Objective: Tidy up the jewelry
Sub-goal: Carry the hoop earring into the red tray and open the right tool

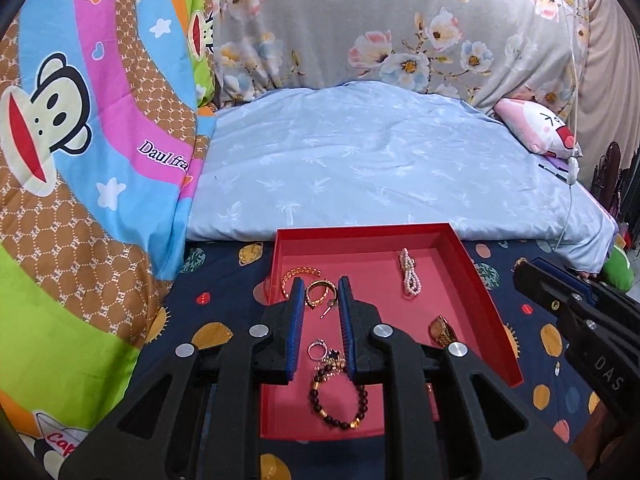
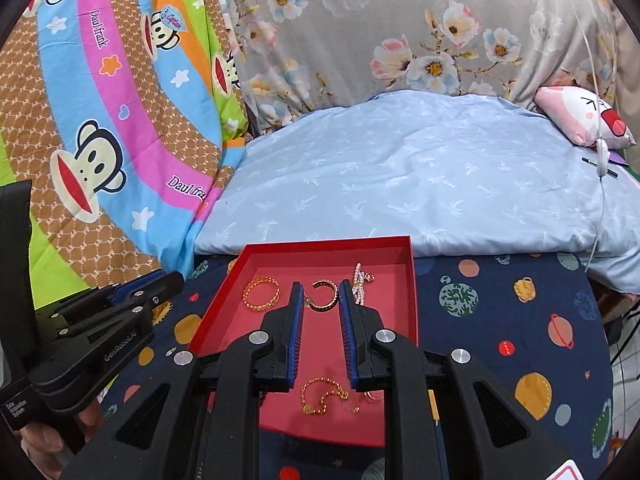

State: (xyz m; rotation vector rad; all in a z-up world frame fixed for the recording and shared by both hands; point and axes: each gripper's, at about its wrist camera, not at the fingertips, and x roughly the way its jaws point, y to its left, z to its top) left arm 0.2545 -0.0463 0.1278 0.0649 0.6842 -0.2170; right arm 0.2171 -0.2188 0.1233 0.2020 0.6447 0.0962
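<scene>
Left wrist view | your left claw [image 1: 319,292] gapes empty over the red tray [image 1: 484,288] on the bed | right claw [image 2: 319,294] likewise open, holding nothing | gold bangle [image 1: 301,273], pearl strand [image 1: 410,274], beaded bracelet [image 1: 338,402], ring [image 1: 317,349] lie loose, unsorted | organizing seems barely begun.

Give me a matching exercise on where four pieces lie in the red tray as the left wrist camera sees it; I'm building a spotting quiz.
Things:
1. pearl strand
2. dark bead bracelet
3. gold chain bracelet
4. silver ring

Places in the red tray:
A. near end
B. far left
C. far right
D. middle, between the left claw fingers

Pairs: 1-C, 2-A, 3-B, 4-D
</scene>
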